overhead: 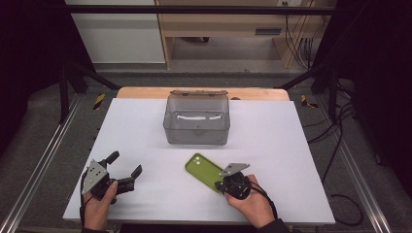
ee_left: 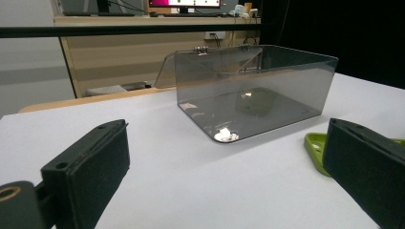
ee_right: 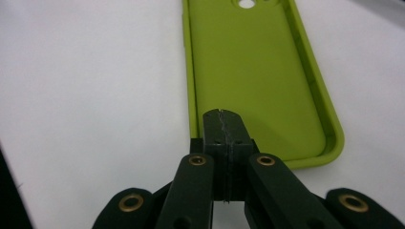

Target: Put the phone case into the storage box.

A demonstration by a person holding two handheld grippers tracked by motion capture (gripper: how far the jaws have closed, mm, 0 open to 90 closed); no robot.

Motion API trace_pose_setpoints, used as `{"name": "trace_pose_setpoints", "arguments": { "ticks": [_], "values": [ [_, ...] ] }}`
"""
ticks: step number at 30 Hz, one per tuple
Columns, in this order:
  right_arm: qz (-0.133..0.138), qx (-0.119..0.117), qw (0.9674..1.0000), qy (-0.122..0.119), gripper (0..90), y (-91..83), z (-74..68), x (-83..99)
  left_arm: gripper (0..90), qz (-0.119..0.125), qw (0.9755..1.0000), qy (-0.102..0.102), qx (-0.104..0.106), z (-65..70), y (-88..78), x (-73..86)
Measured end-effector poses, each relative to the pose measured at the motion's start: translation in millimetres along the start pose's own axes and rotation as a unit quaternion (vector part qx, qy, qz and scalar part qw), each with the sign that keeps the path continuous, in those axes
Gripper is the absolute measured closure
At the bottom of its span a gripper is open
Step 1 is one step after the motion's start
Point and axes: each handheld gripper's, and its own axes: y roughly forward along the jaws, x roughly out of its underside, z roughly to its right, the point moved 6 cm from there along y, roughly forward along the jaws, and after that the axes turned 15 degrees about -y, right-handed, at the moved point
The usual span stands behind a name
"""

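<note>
A lime green phone case (overhead: 206,171) lies hollow side up on the white table (overhead: 145,131), right of the centre and near the front. My right gripper (overhead: 222,184) is shut with nothing between its pads. In the right gripper view its closed tips (ee_right: 224,125) sit over the inside of the case (ee_right: 253,67) at its near end. Whether they touch it I cannot tell. My left gripper (overhead: 126,163) rests at the front left with its jaws wide open and empty. The left gripper view (ee_left: 229,191) catches a corner of the case (ee_left: 315,145) by the right jaw.
A clear grey plastic box (overhead: 197,120) stands open at the table's far middle, its lid tipped back. It appears in the left gripper view (ee_left: 253,90) ahead of the jaws. A wooden strip (overhead: 145,92) borders the table's far edge.
</note>
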Motion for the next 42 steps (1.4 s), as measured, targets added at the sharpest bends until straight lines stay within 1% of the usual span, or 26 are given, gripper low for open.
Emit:
{"name": "trace_pose_setpoints", "arguments": {
  "ticks": [4, 7, 9, 10, 11, 12, 13, 14, 15, 16, 17, 18, 19, 20, 21, 24, 27, 30, 34, 35, 36, 37, 38, 39, 40, 42],
  "values": [
    [-0.004, -0.001, 0.9999, -0.011, 90.0, -5.8, -11.5, 4.6, 2.0, 0.0, 1.0, 0.001, 0.0, 0.2, -0.2, -0.1],
    [0.001, 0.003, 0.9999, -0.014, 90.0, -7.3, -12.7, 6.1, 2.0, -0.002, 1.0, 0.002, 0.0, 0.8, 0.3, 0.6],
    [0.014, 0.007, 0.9998, -0.013, 90.0, -8.3, -11.1, 4.7, 2.0, -0.002, 1.0, 0.003, 0.0, 1.1, 0.3, 0.7],
    [0.045, 0.018, 0.9988, -0.01, 86.6, -10.7, -7.8, 0.5, 2.0, -0.002, 1.0, 0.003, 0.001, 1.3, 0.2, 0.8],
    [0.045, 0.018, 0.9988, -0.01, 86.6, -10.7, -7.8, 0.5, 2.0, -0.002, 1.0, 0.003, 0.001, 1.5, 0.1, 0.8],
    [0.064, 0.03, 0.9975, -0.004, 78.4, -12.4, -5.5, -3.5, 2.0, -0.002, 1.0, 0.004, 0.001, 1.5, 0.0, 0.6],
    [0.068, 0.035, 0.9971, -0.002, 73.8, -12.8, -5.5, -5.2, 2.0, -0.001, 1.0, 0.003, 0.001, 1.4, 0.0, 0.5],
    [0.068, 0.035, 0.9971, -0.002, 73.8, -12.8, -5.5, -5.2, 2.0, -0.002, 1.0, 0.003, 0.001, 1.4, 0.1, 0.7],
    [0.074, 0.038, 0.9965, -0.005, 63.2, -12.1, -7.2, -8.6, 2.0, -0.002, 1.0, 0.003, 0.002, 1.3, 0.2, 0.7],
    [0.073, 0.037, 0.9966, -0.008, 58.7, -11.6, -8.4, -9.7, 2.0, -0.001, 1.0, 0.003, 0.002, 1.2, 0.1, 0.5],
    [0.073, 0.037, 0.9966, -0.008, 58.7, -11.6, -8.4, -9.7, 2.0, -0.001, 1.0, 0.003, 0.002, 1.2, 0.1, 0.5],
    [0.074, 0.038, 0.9965, -0.01, 48.6, -10.0, -10.3, -11.6, 2.0, -0.001, 1.0, 0.003, 0.001, 1.2, 0.0, 0.5],
    [0.074, 0.038, 0.9965, -0.01, 48.6, -10.0, -10.3, -11.6, 2.0, -0.001, 1.0, 0.003, 0.001, 1.2, 0.0, 0.5],
    [0.068, 0.029, 0.9972, -0.008, 39.4, -7.8, -13.1, -12.0, 2.0, -0.001, 1.0, 0.003, 0.002, 1.3, 0.0, 0.5],
    [0.068, 0.029, 0.9972, -0.008, 39.4, -7.8, -13.1, -12.0, 1.9, -0.001, 1.0, 0.003, 0.002, 1.3, 0.0, 0.5],
    [0.055, 0.036, 0.9976, -0.021, 27.6, -4.6, -18.9, -10.4, 1.9, -0.001, 1.0, 0.003, 0.002, 1.2, -0.2, 0.2],
    [0.05, 0.035, 0.9978, -0.024, 24.0, -4.4, -21.6, -9.5, 1.9, -0.002, 1.0, 0.003, 0.002, 1.0, 0.0, 0.4],
    [0.049, 0.03, 0.9978, -0.032, 15.6, -3.8, -26.5, -9.3, 1.9, -0.003, 1.0, 0.003, 0.002, 1.3, 0.4, 0.7],
    [0.043, 0.026, 0.9979, -0.041, 21.9, -2.8, -29.3, -9.1, 1.9, -0.004, 1.0, 0.004, 0.003, 2.4, 0.6, 0.9],
    [0.037, 0.026, 0.9979, -0.048, 29.8, -1.2, -31.2, -8.4, 1.9, -0.004, 1.0, 0.004, 0.003, 2.5, 0.6, 1.0],
    [0.037, 0.026, 0.9979, -0.048, 29.8, -1.2, -31.2, -8.4, 1.9, -0.004, 1.0, 0.004, 0.003, 2.5, 0.6, 1.0],
    [0.032, 0.025, 0.9979, -0.051, 34.5, -0.4, -31.6, -7.7, 1.9, -0.004, 1.0, 0.004, 0.003, 2.5, 0.7, 1.0],
    [0.026, 0.026, 0.9979, -0.053, 44.2, 1.4, -31.4, -6.7, 1.9, -0.003, 1.0, 0.004, 0.003, 2.4, 0.8, 0.9],
    [0.026, 0.026, 0.9979, -0.053, 44.2, 1.4, -31.4, -6.7, 1.9, -0.004, 1.0, 0.004, 0.003, 2.2, 0.8, 1.0],
    [0.021, 0.019, 0.998, -0.056, 52.5, 2.4, -32.0, -5.6, 1.9, -0.004, 1.0, 0.004, 0.003, 1.9, 0.8, 1.0],
    [0.02, 0.019, 0.998, -0.056, 56.0, 3.0, -32.3, -5.2, 1.9, -0.004, 1.0, 0.004, 0.003, 1.9, 0.7, 0.9]
  ]
}}
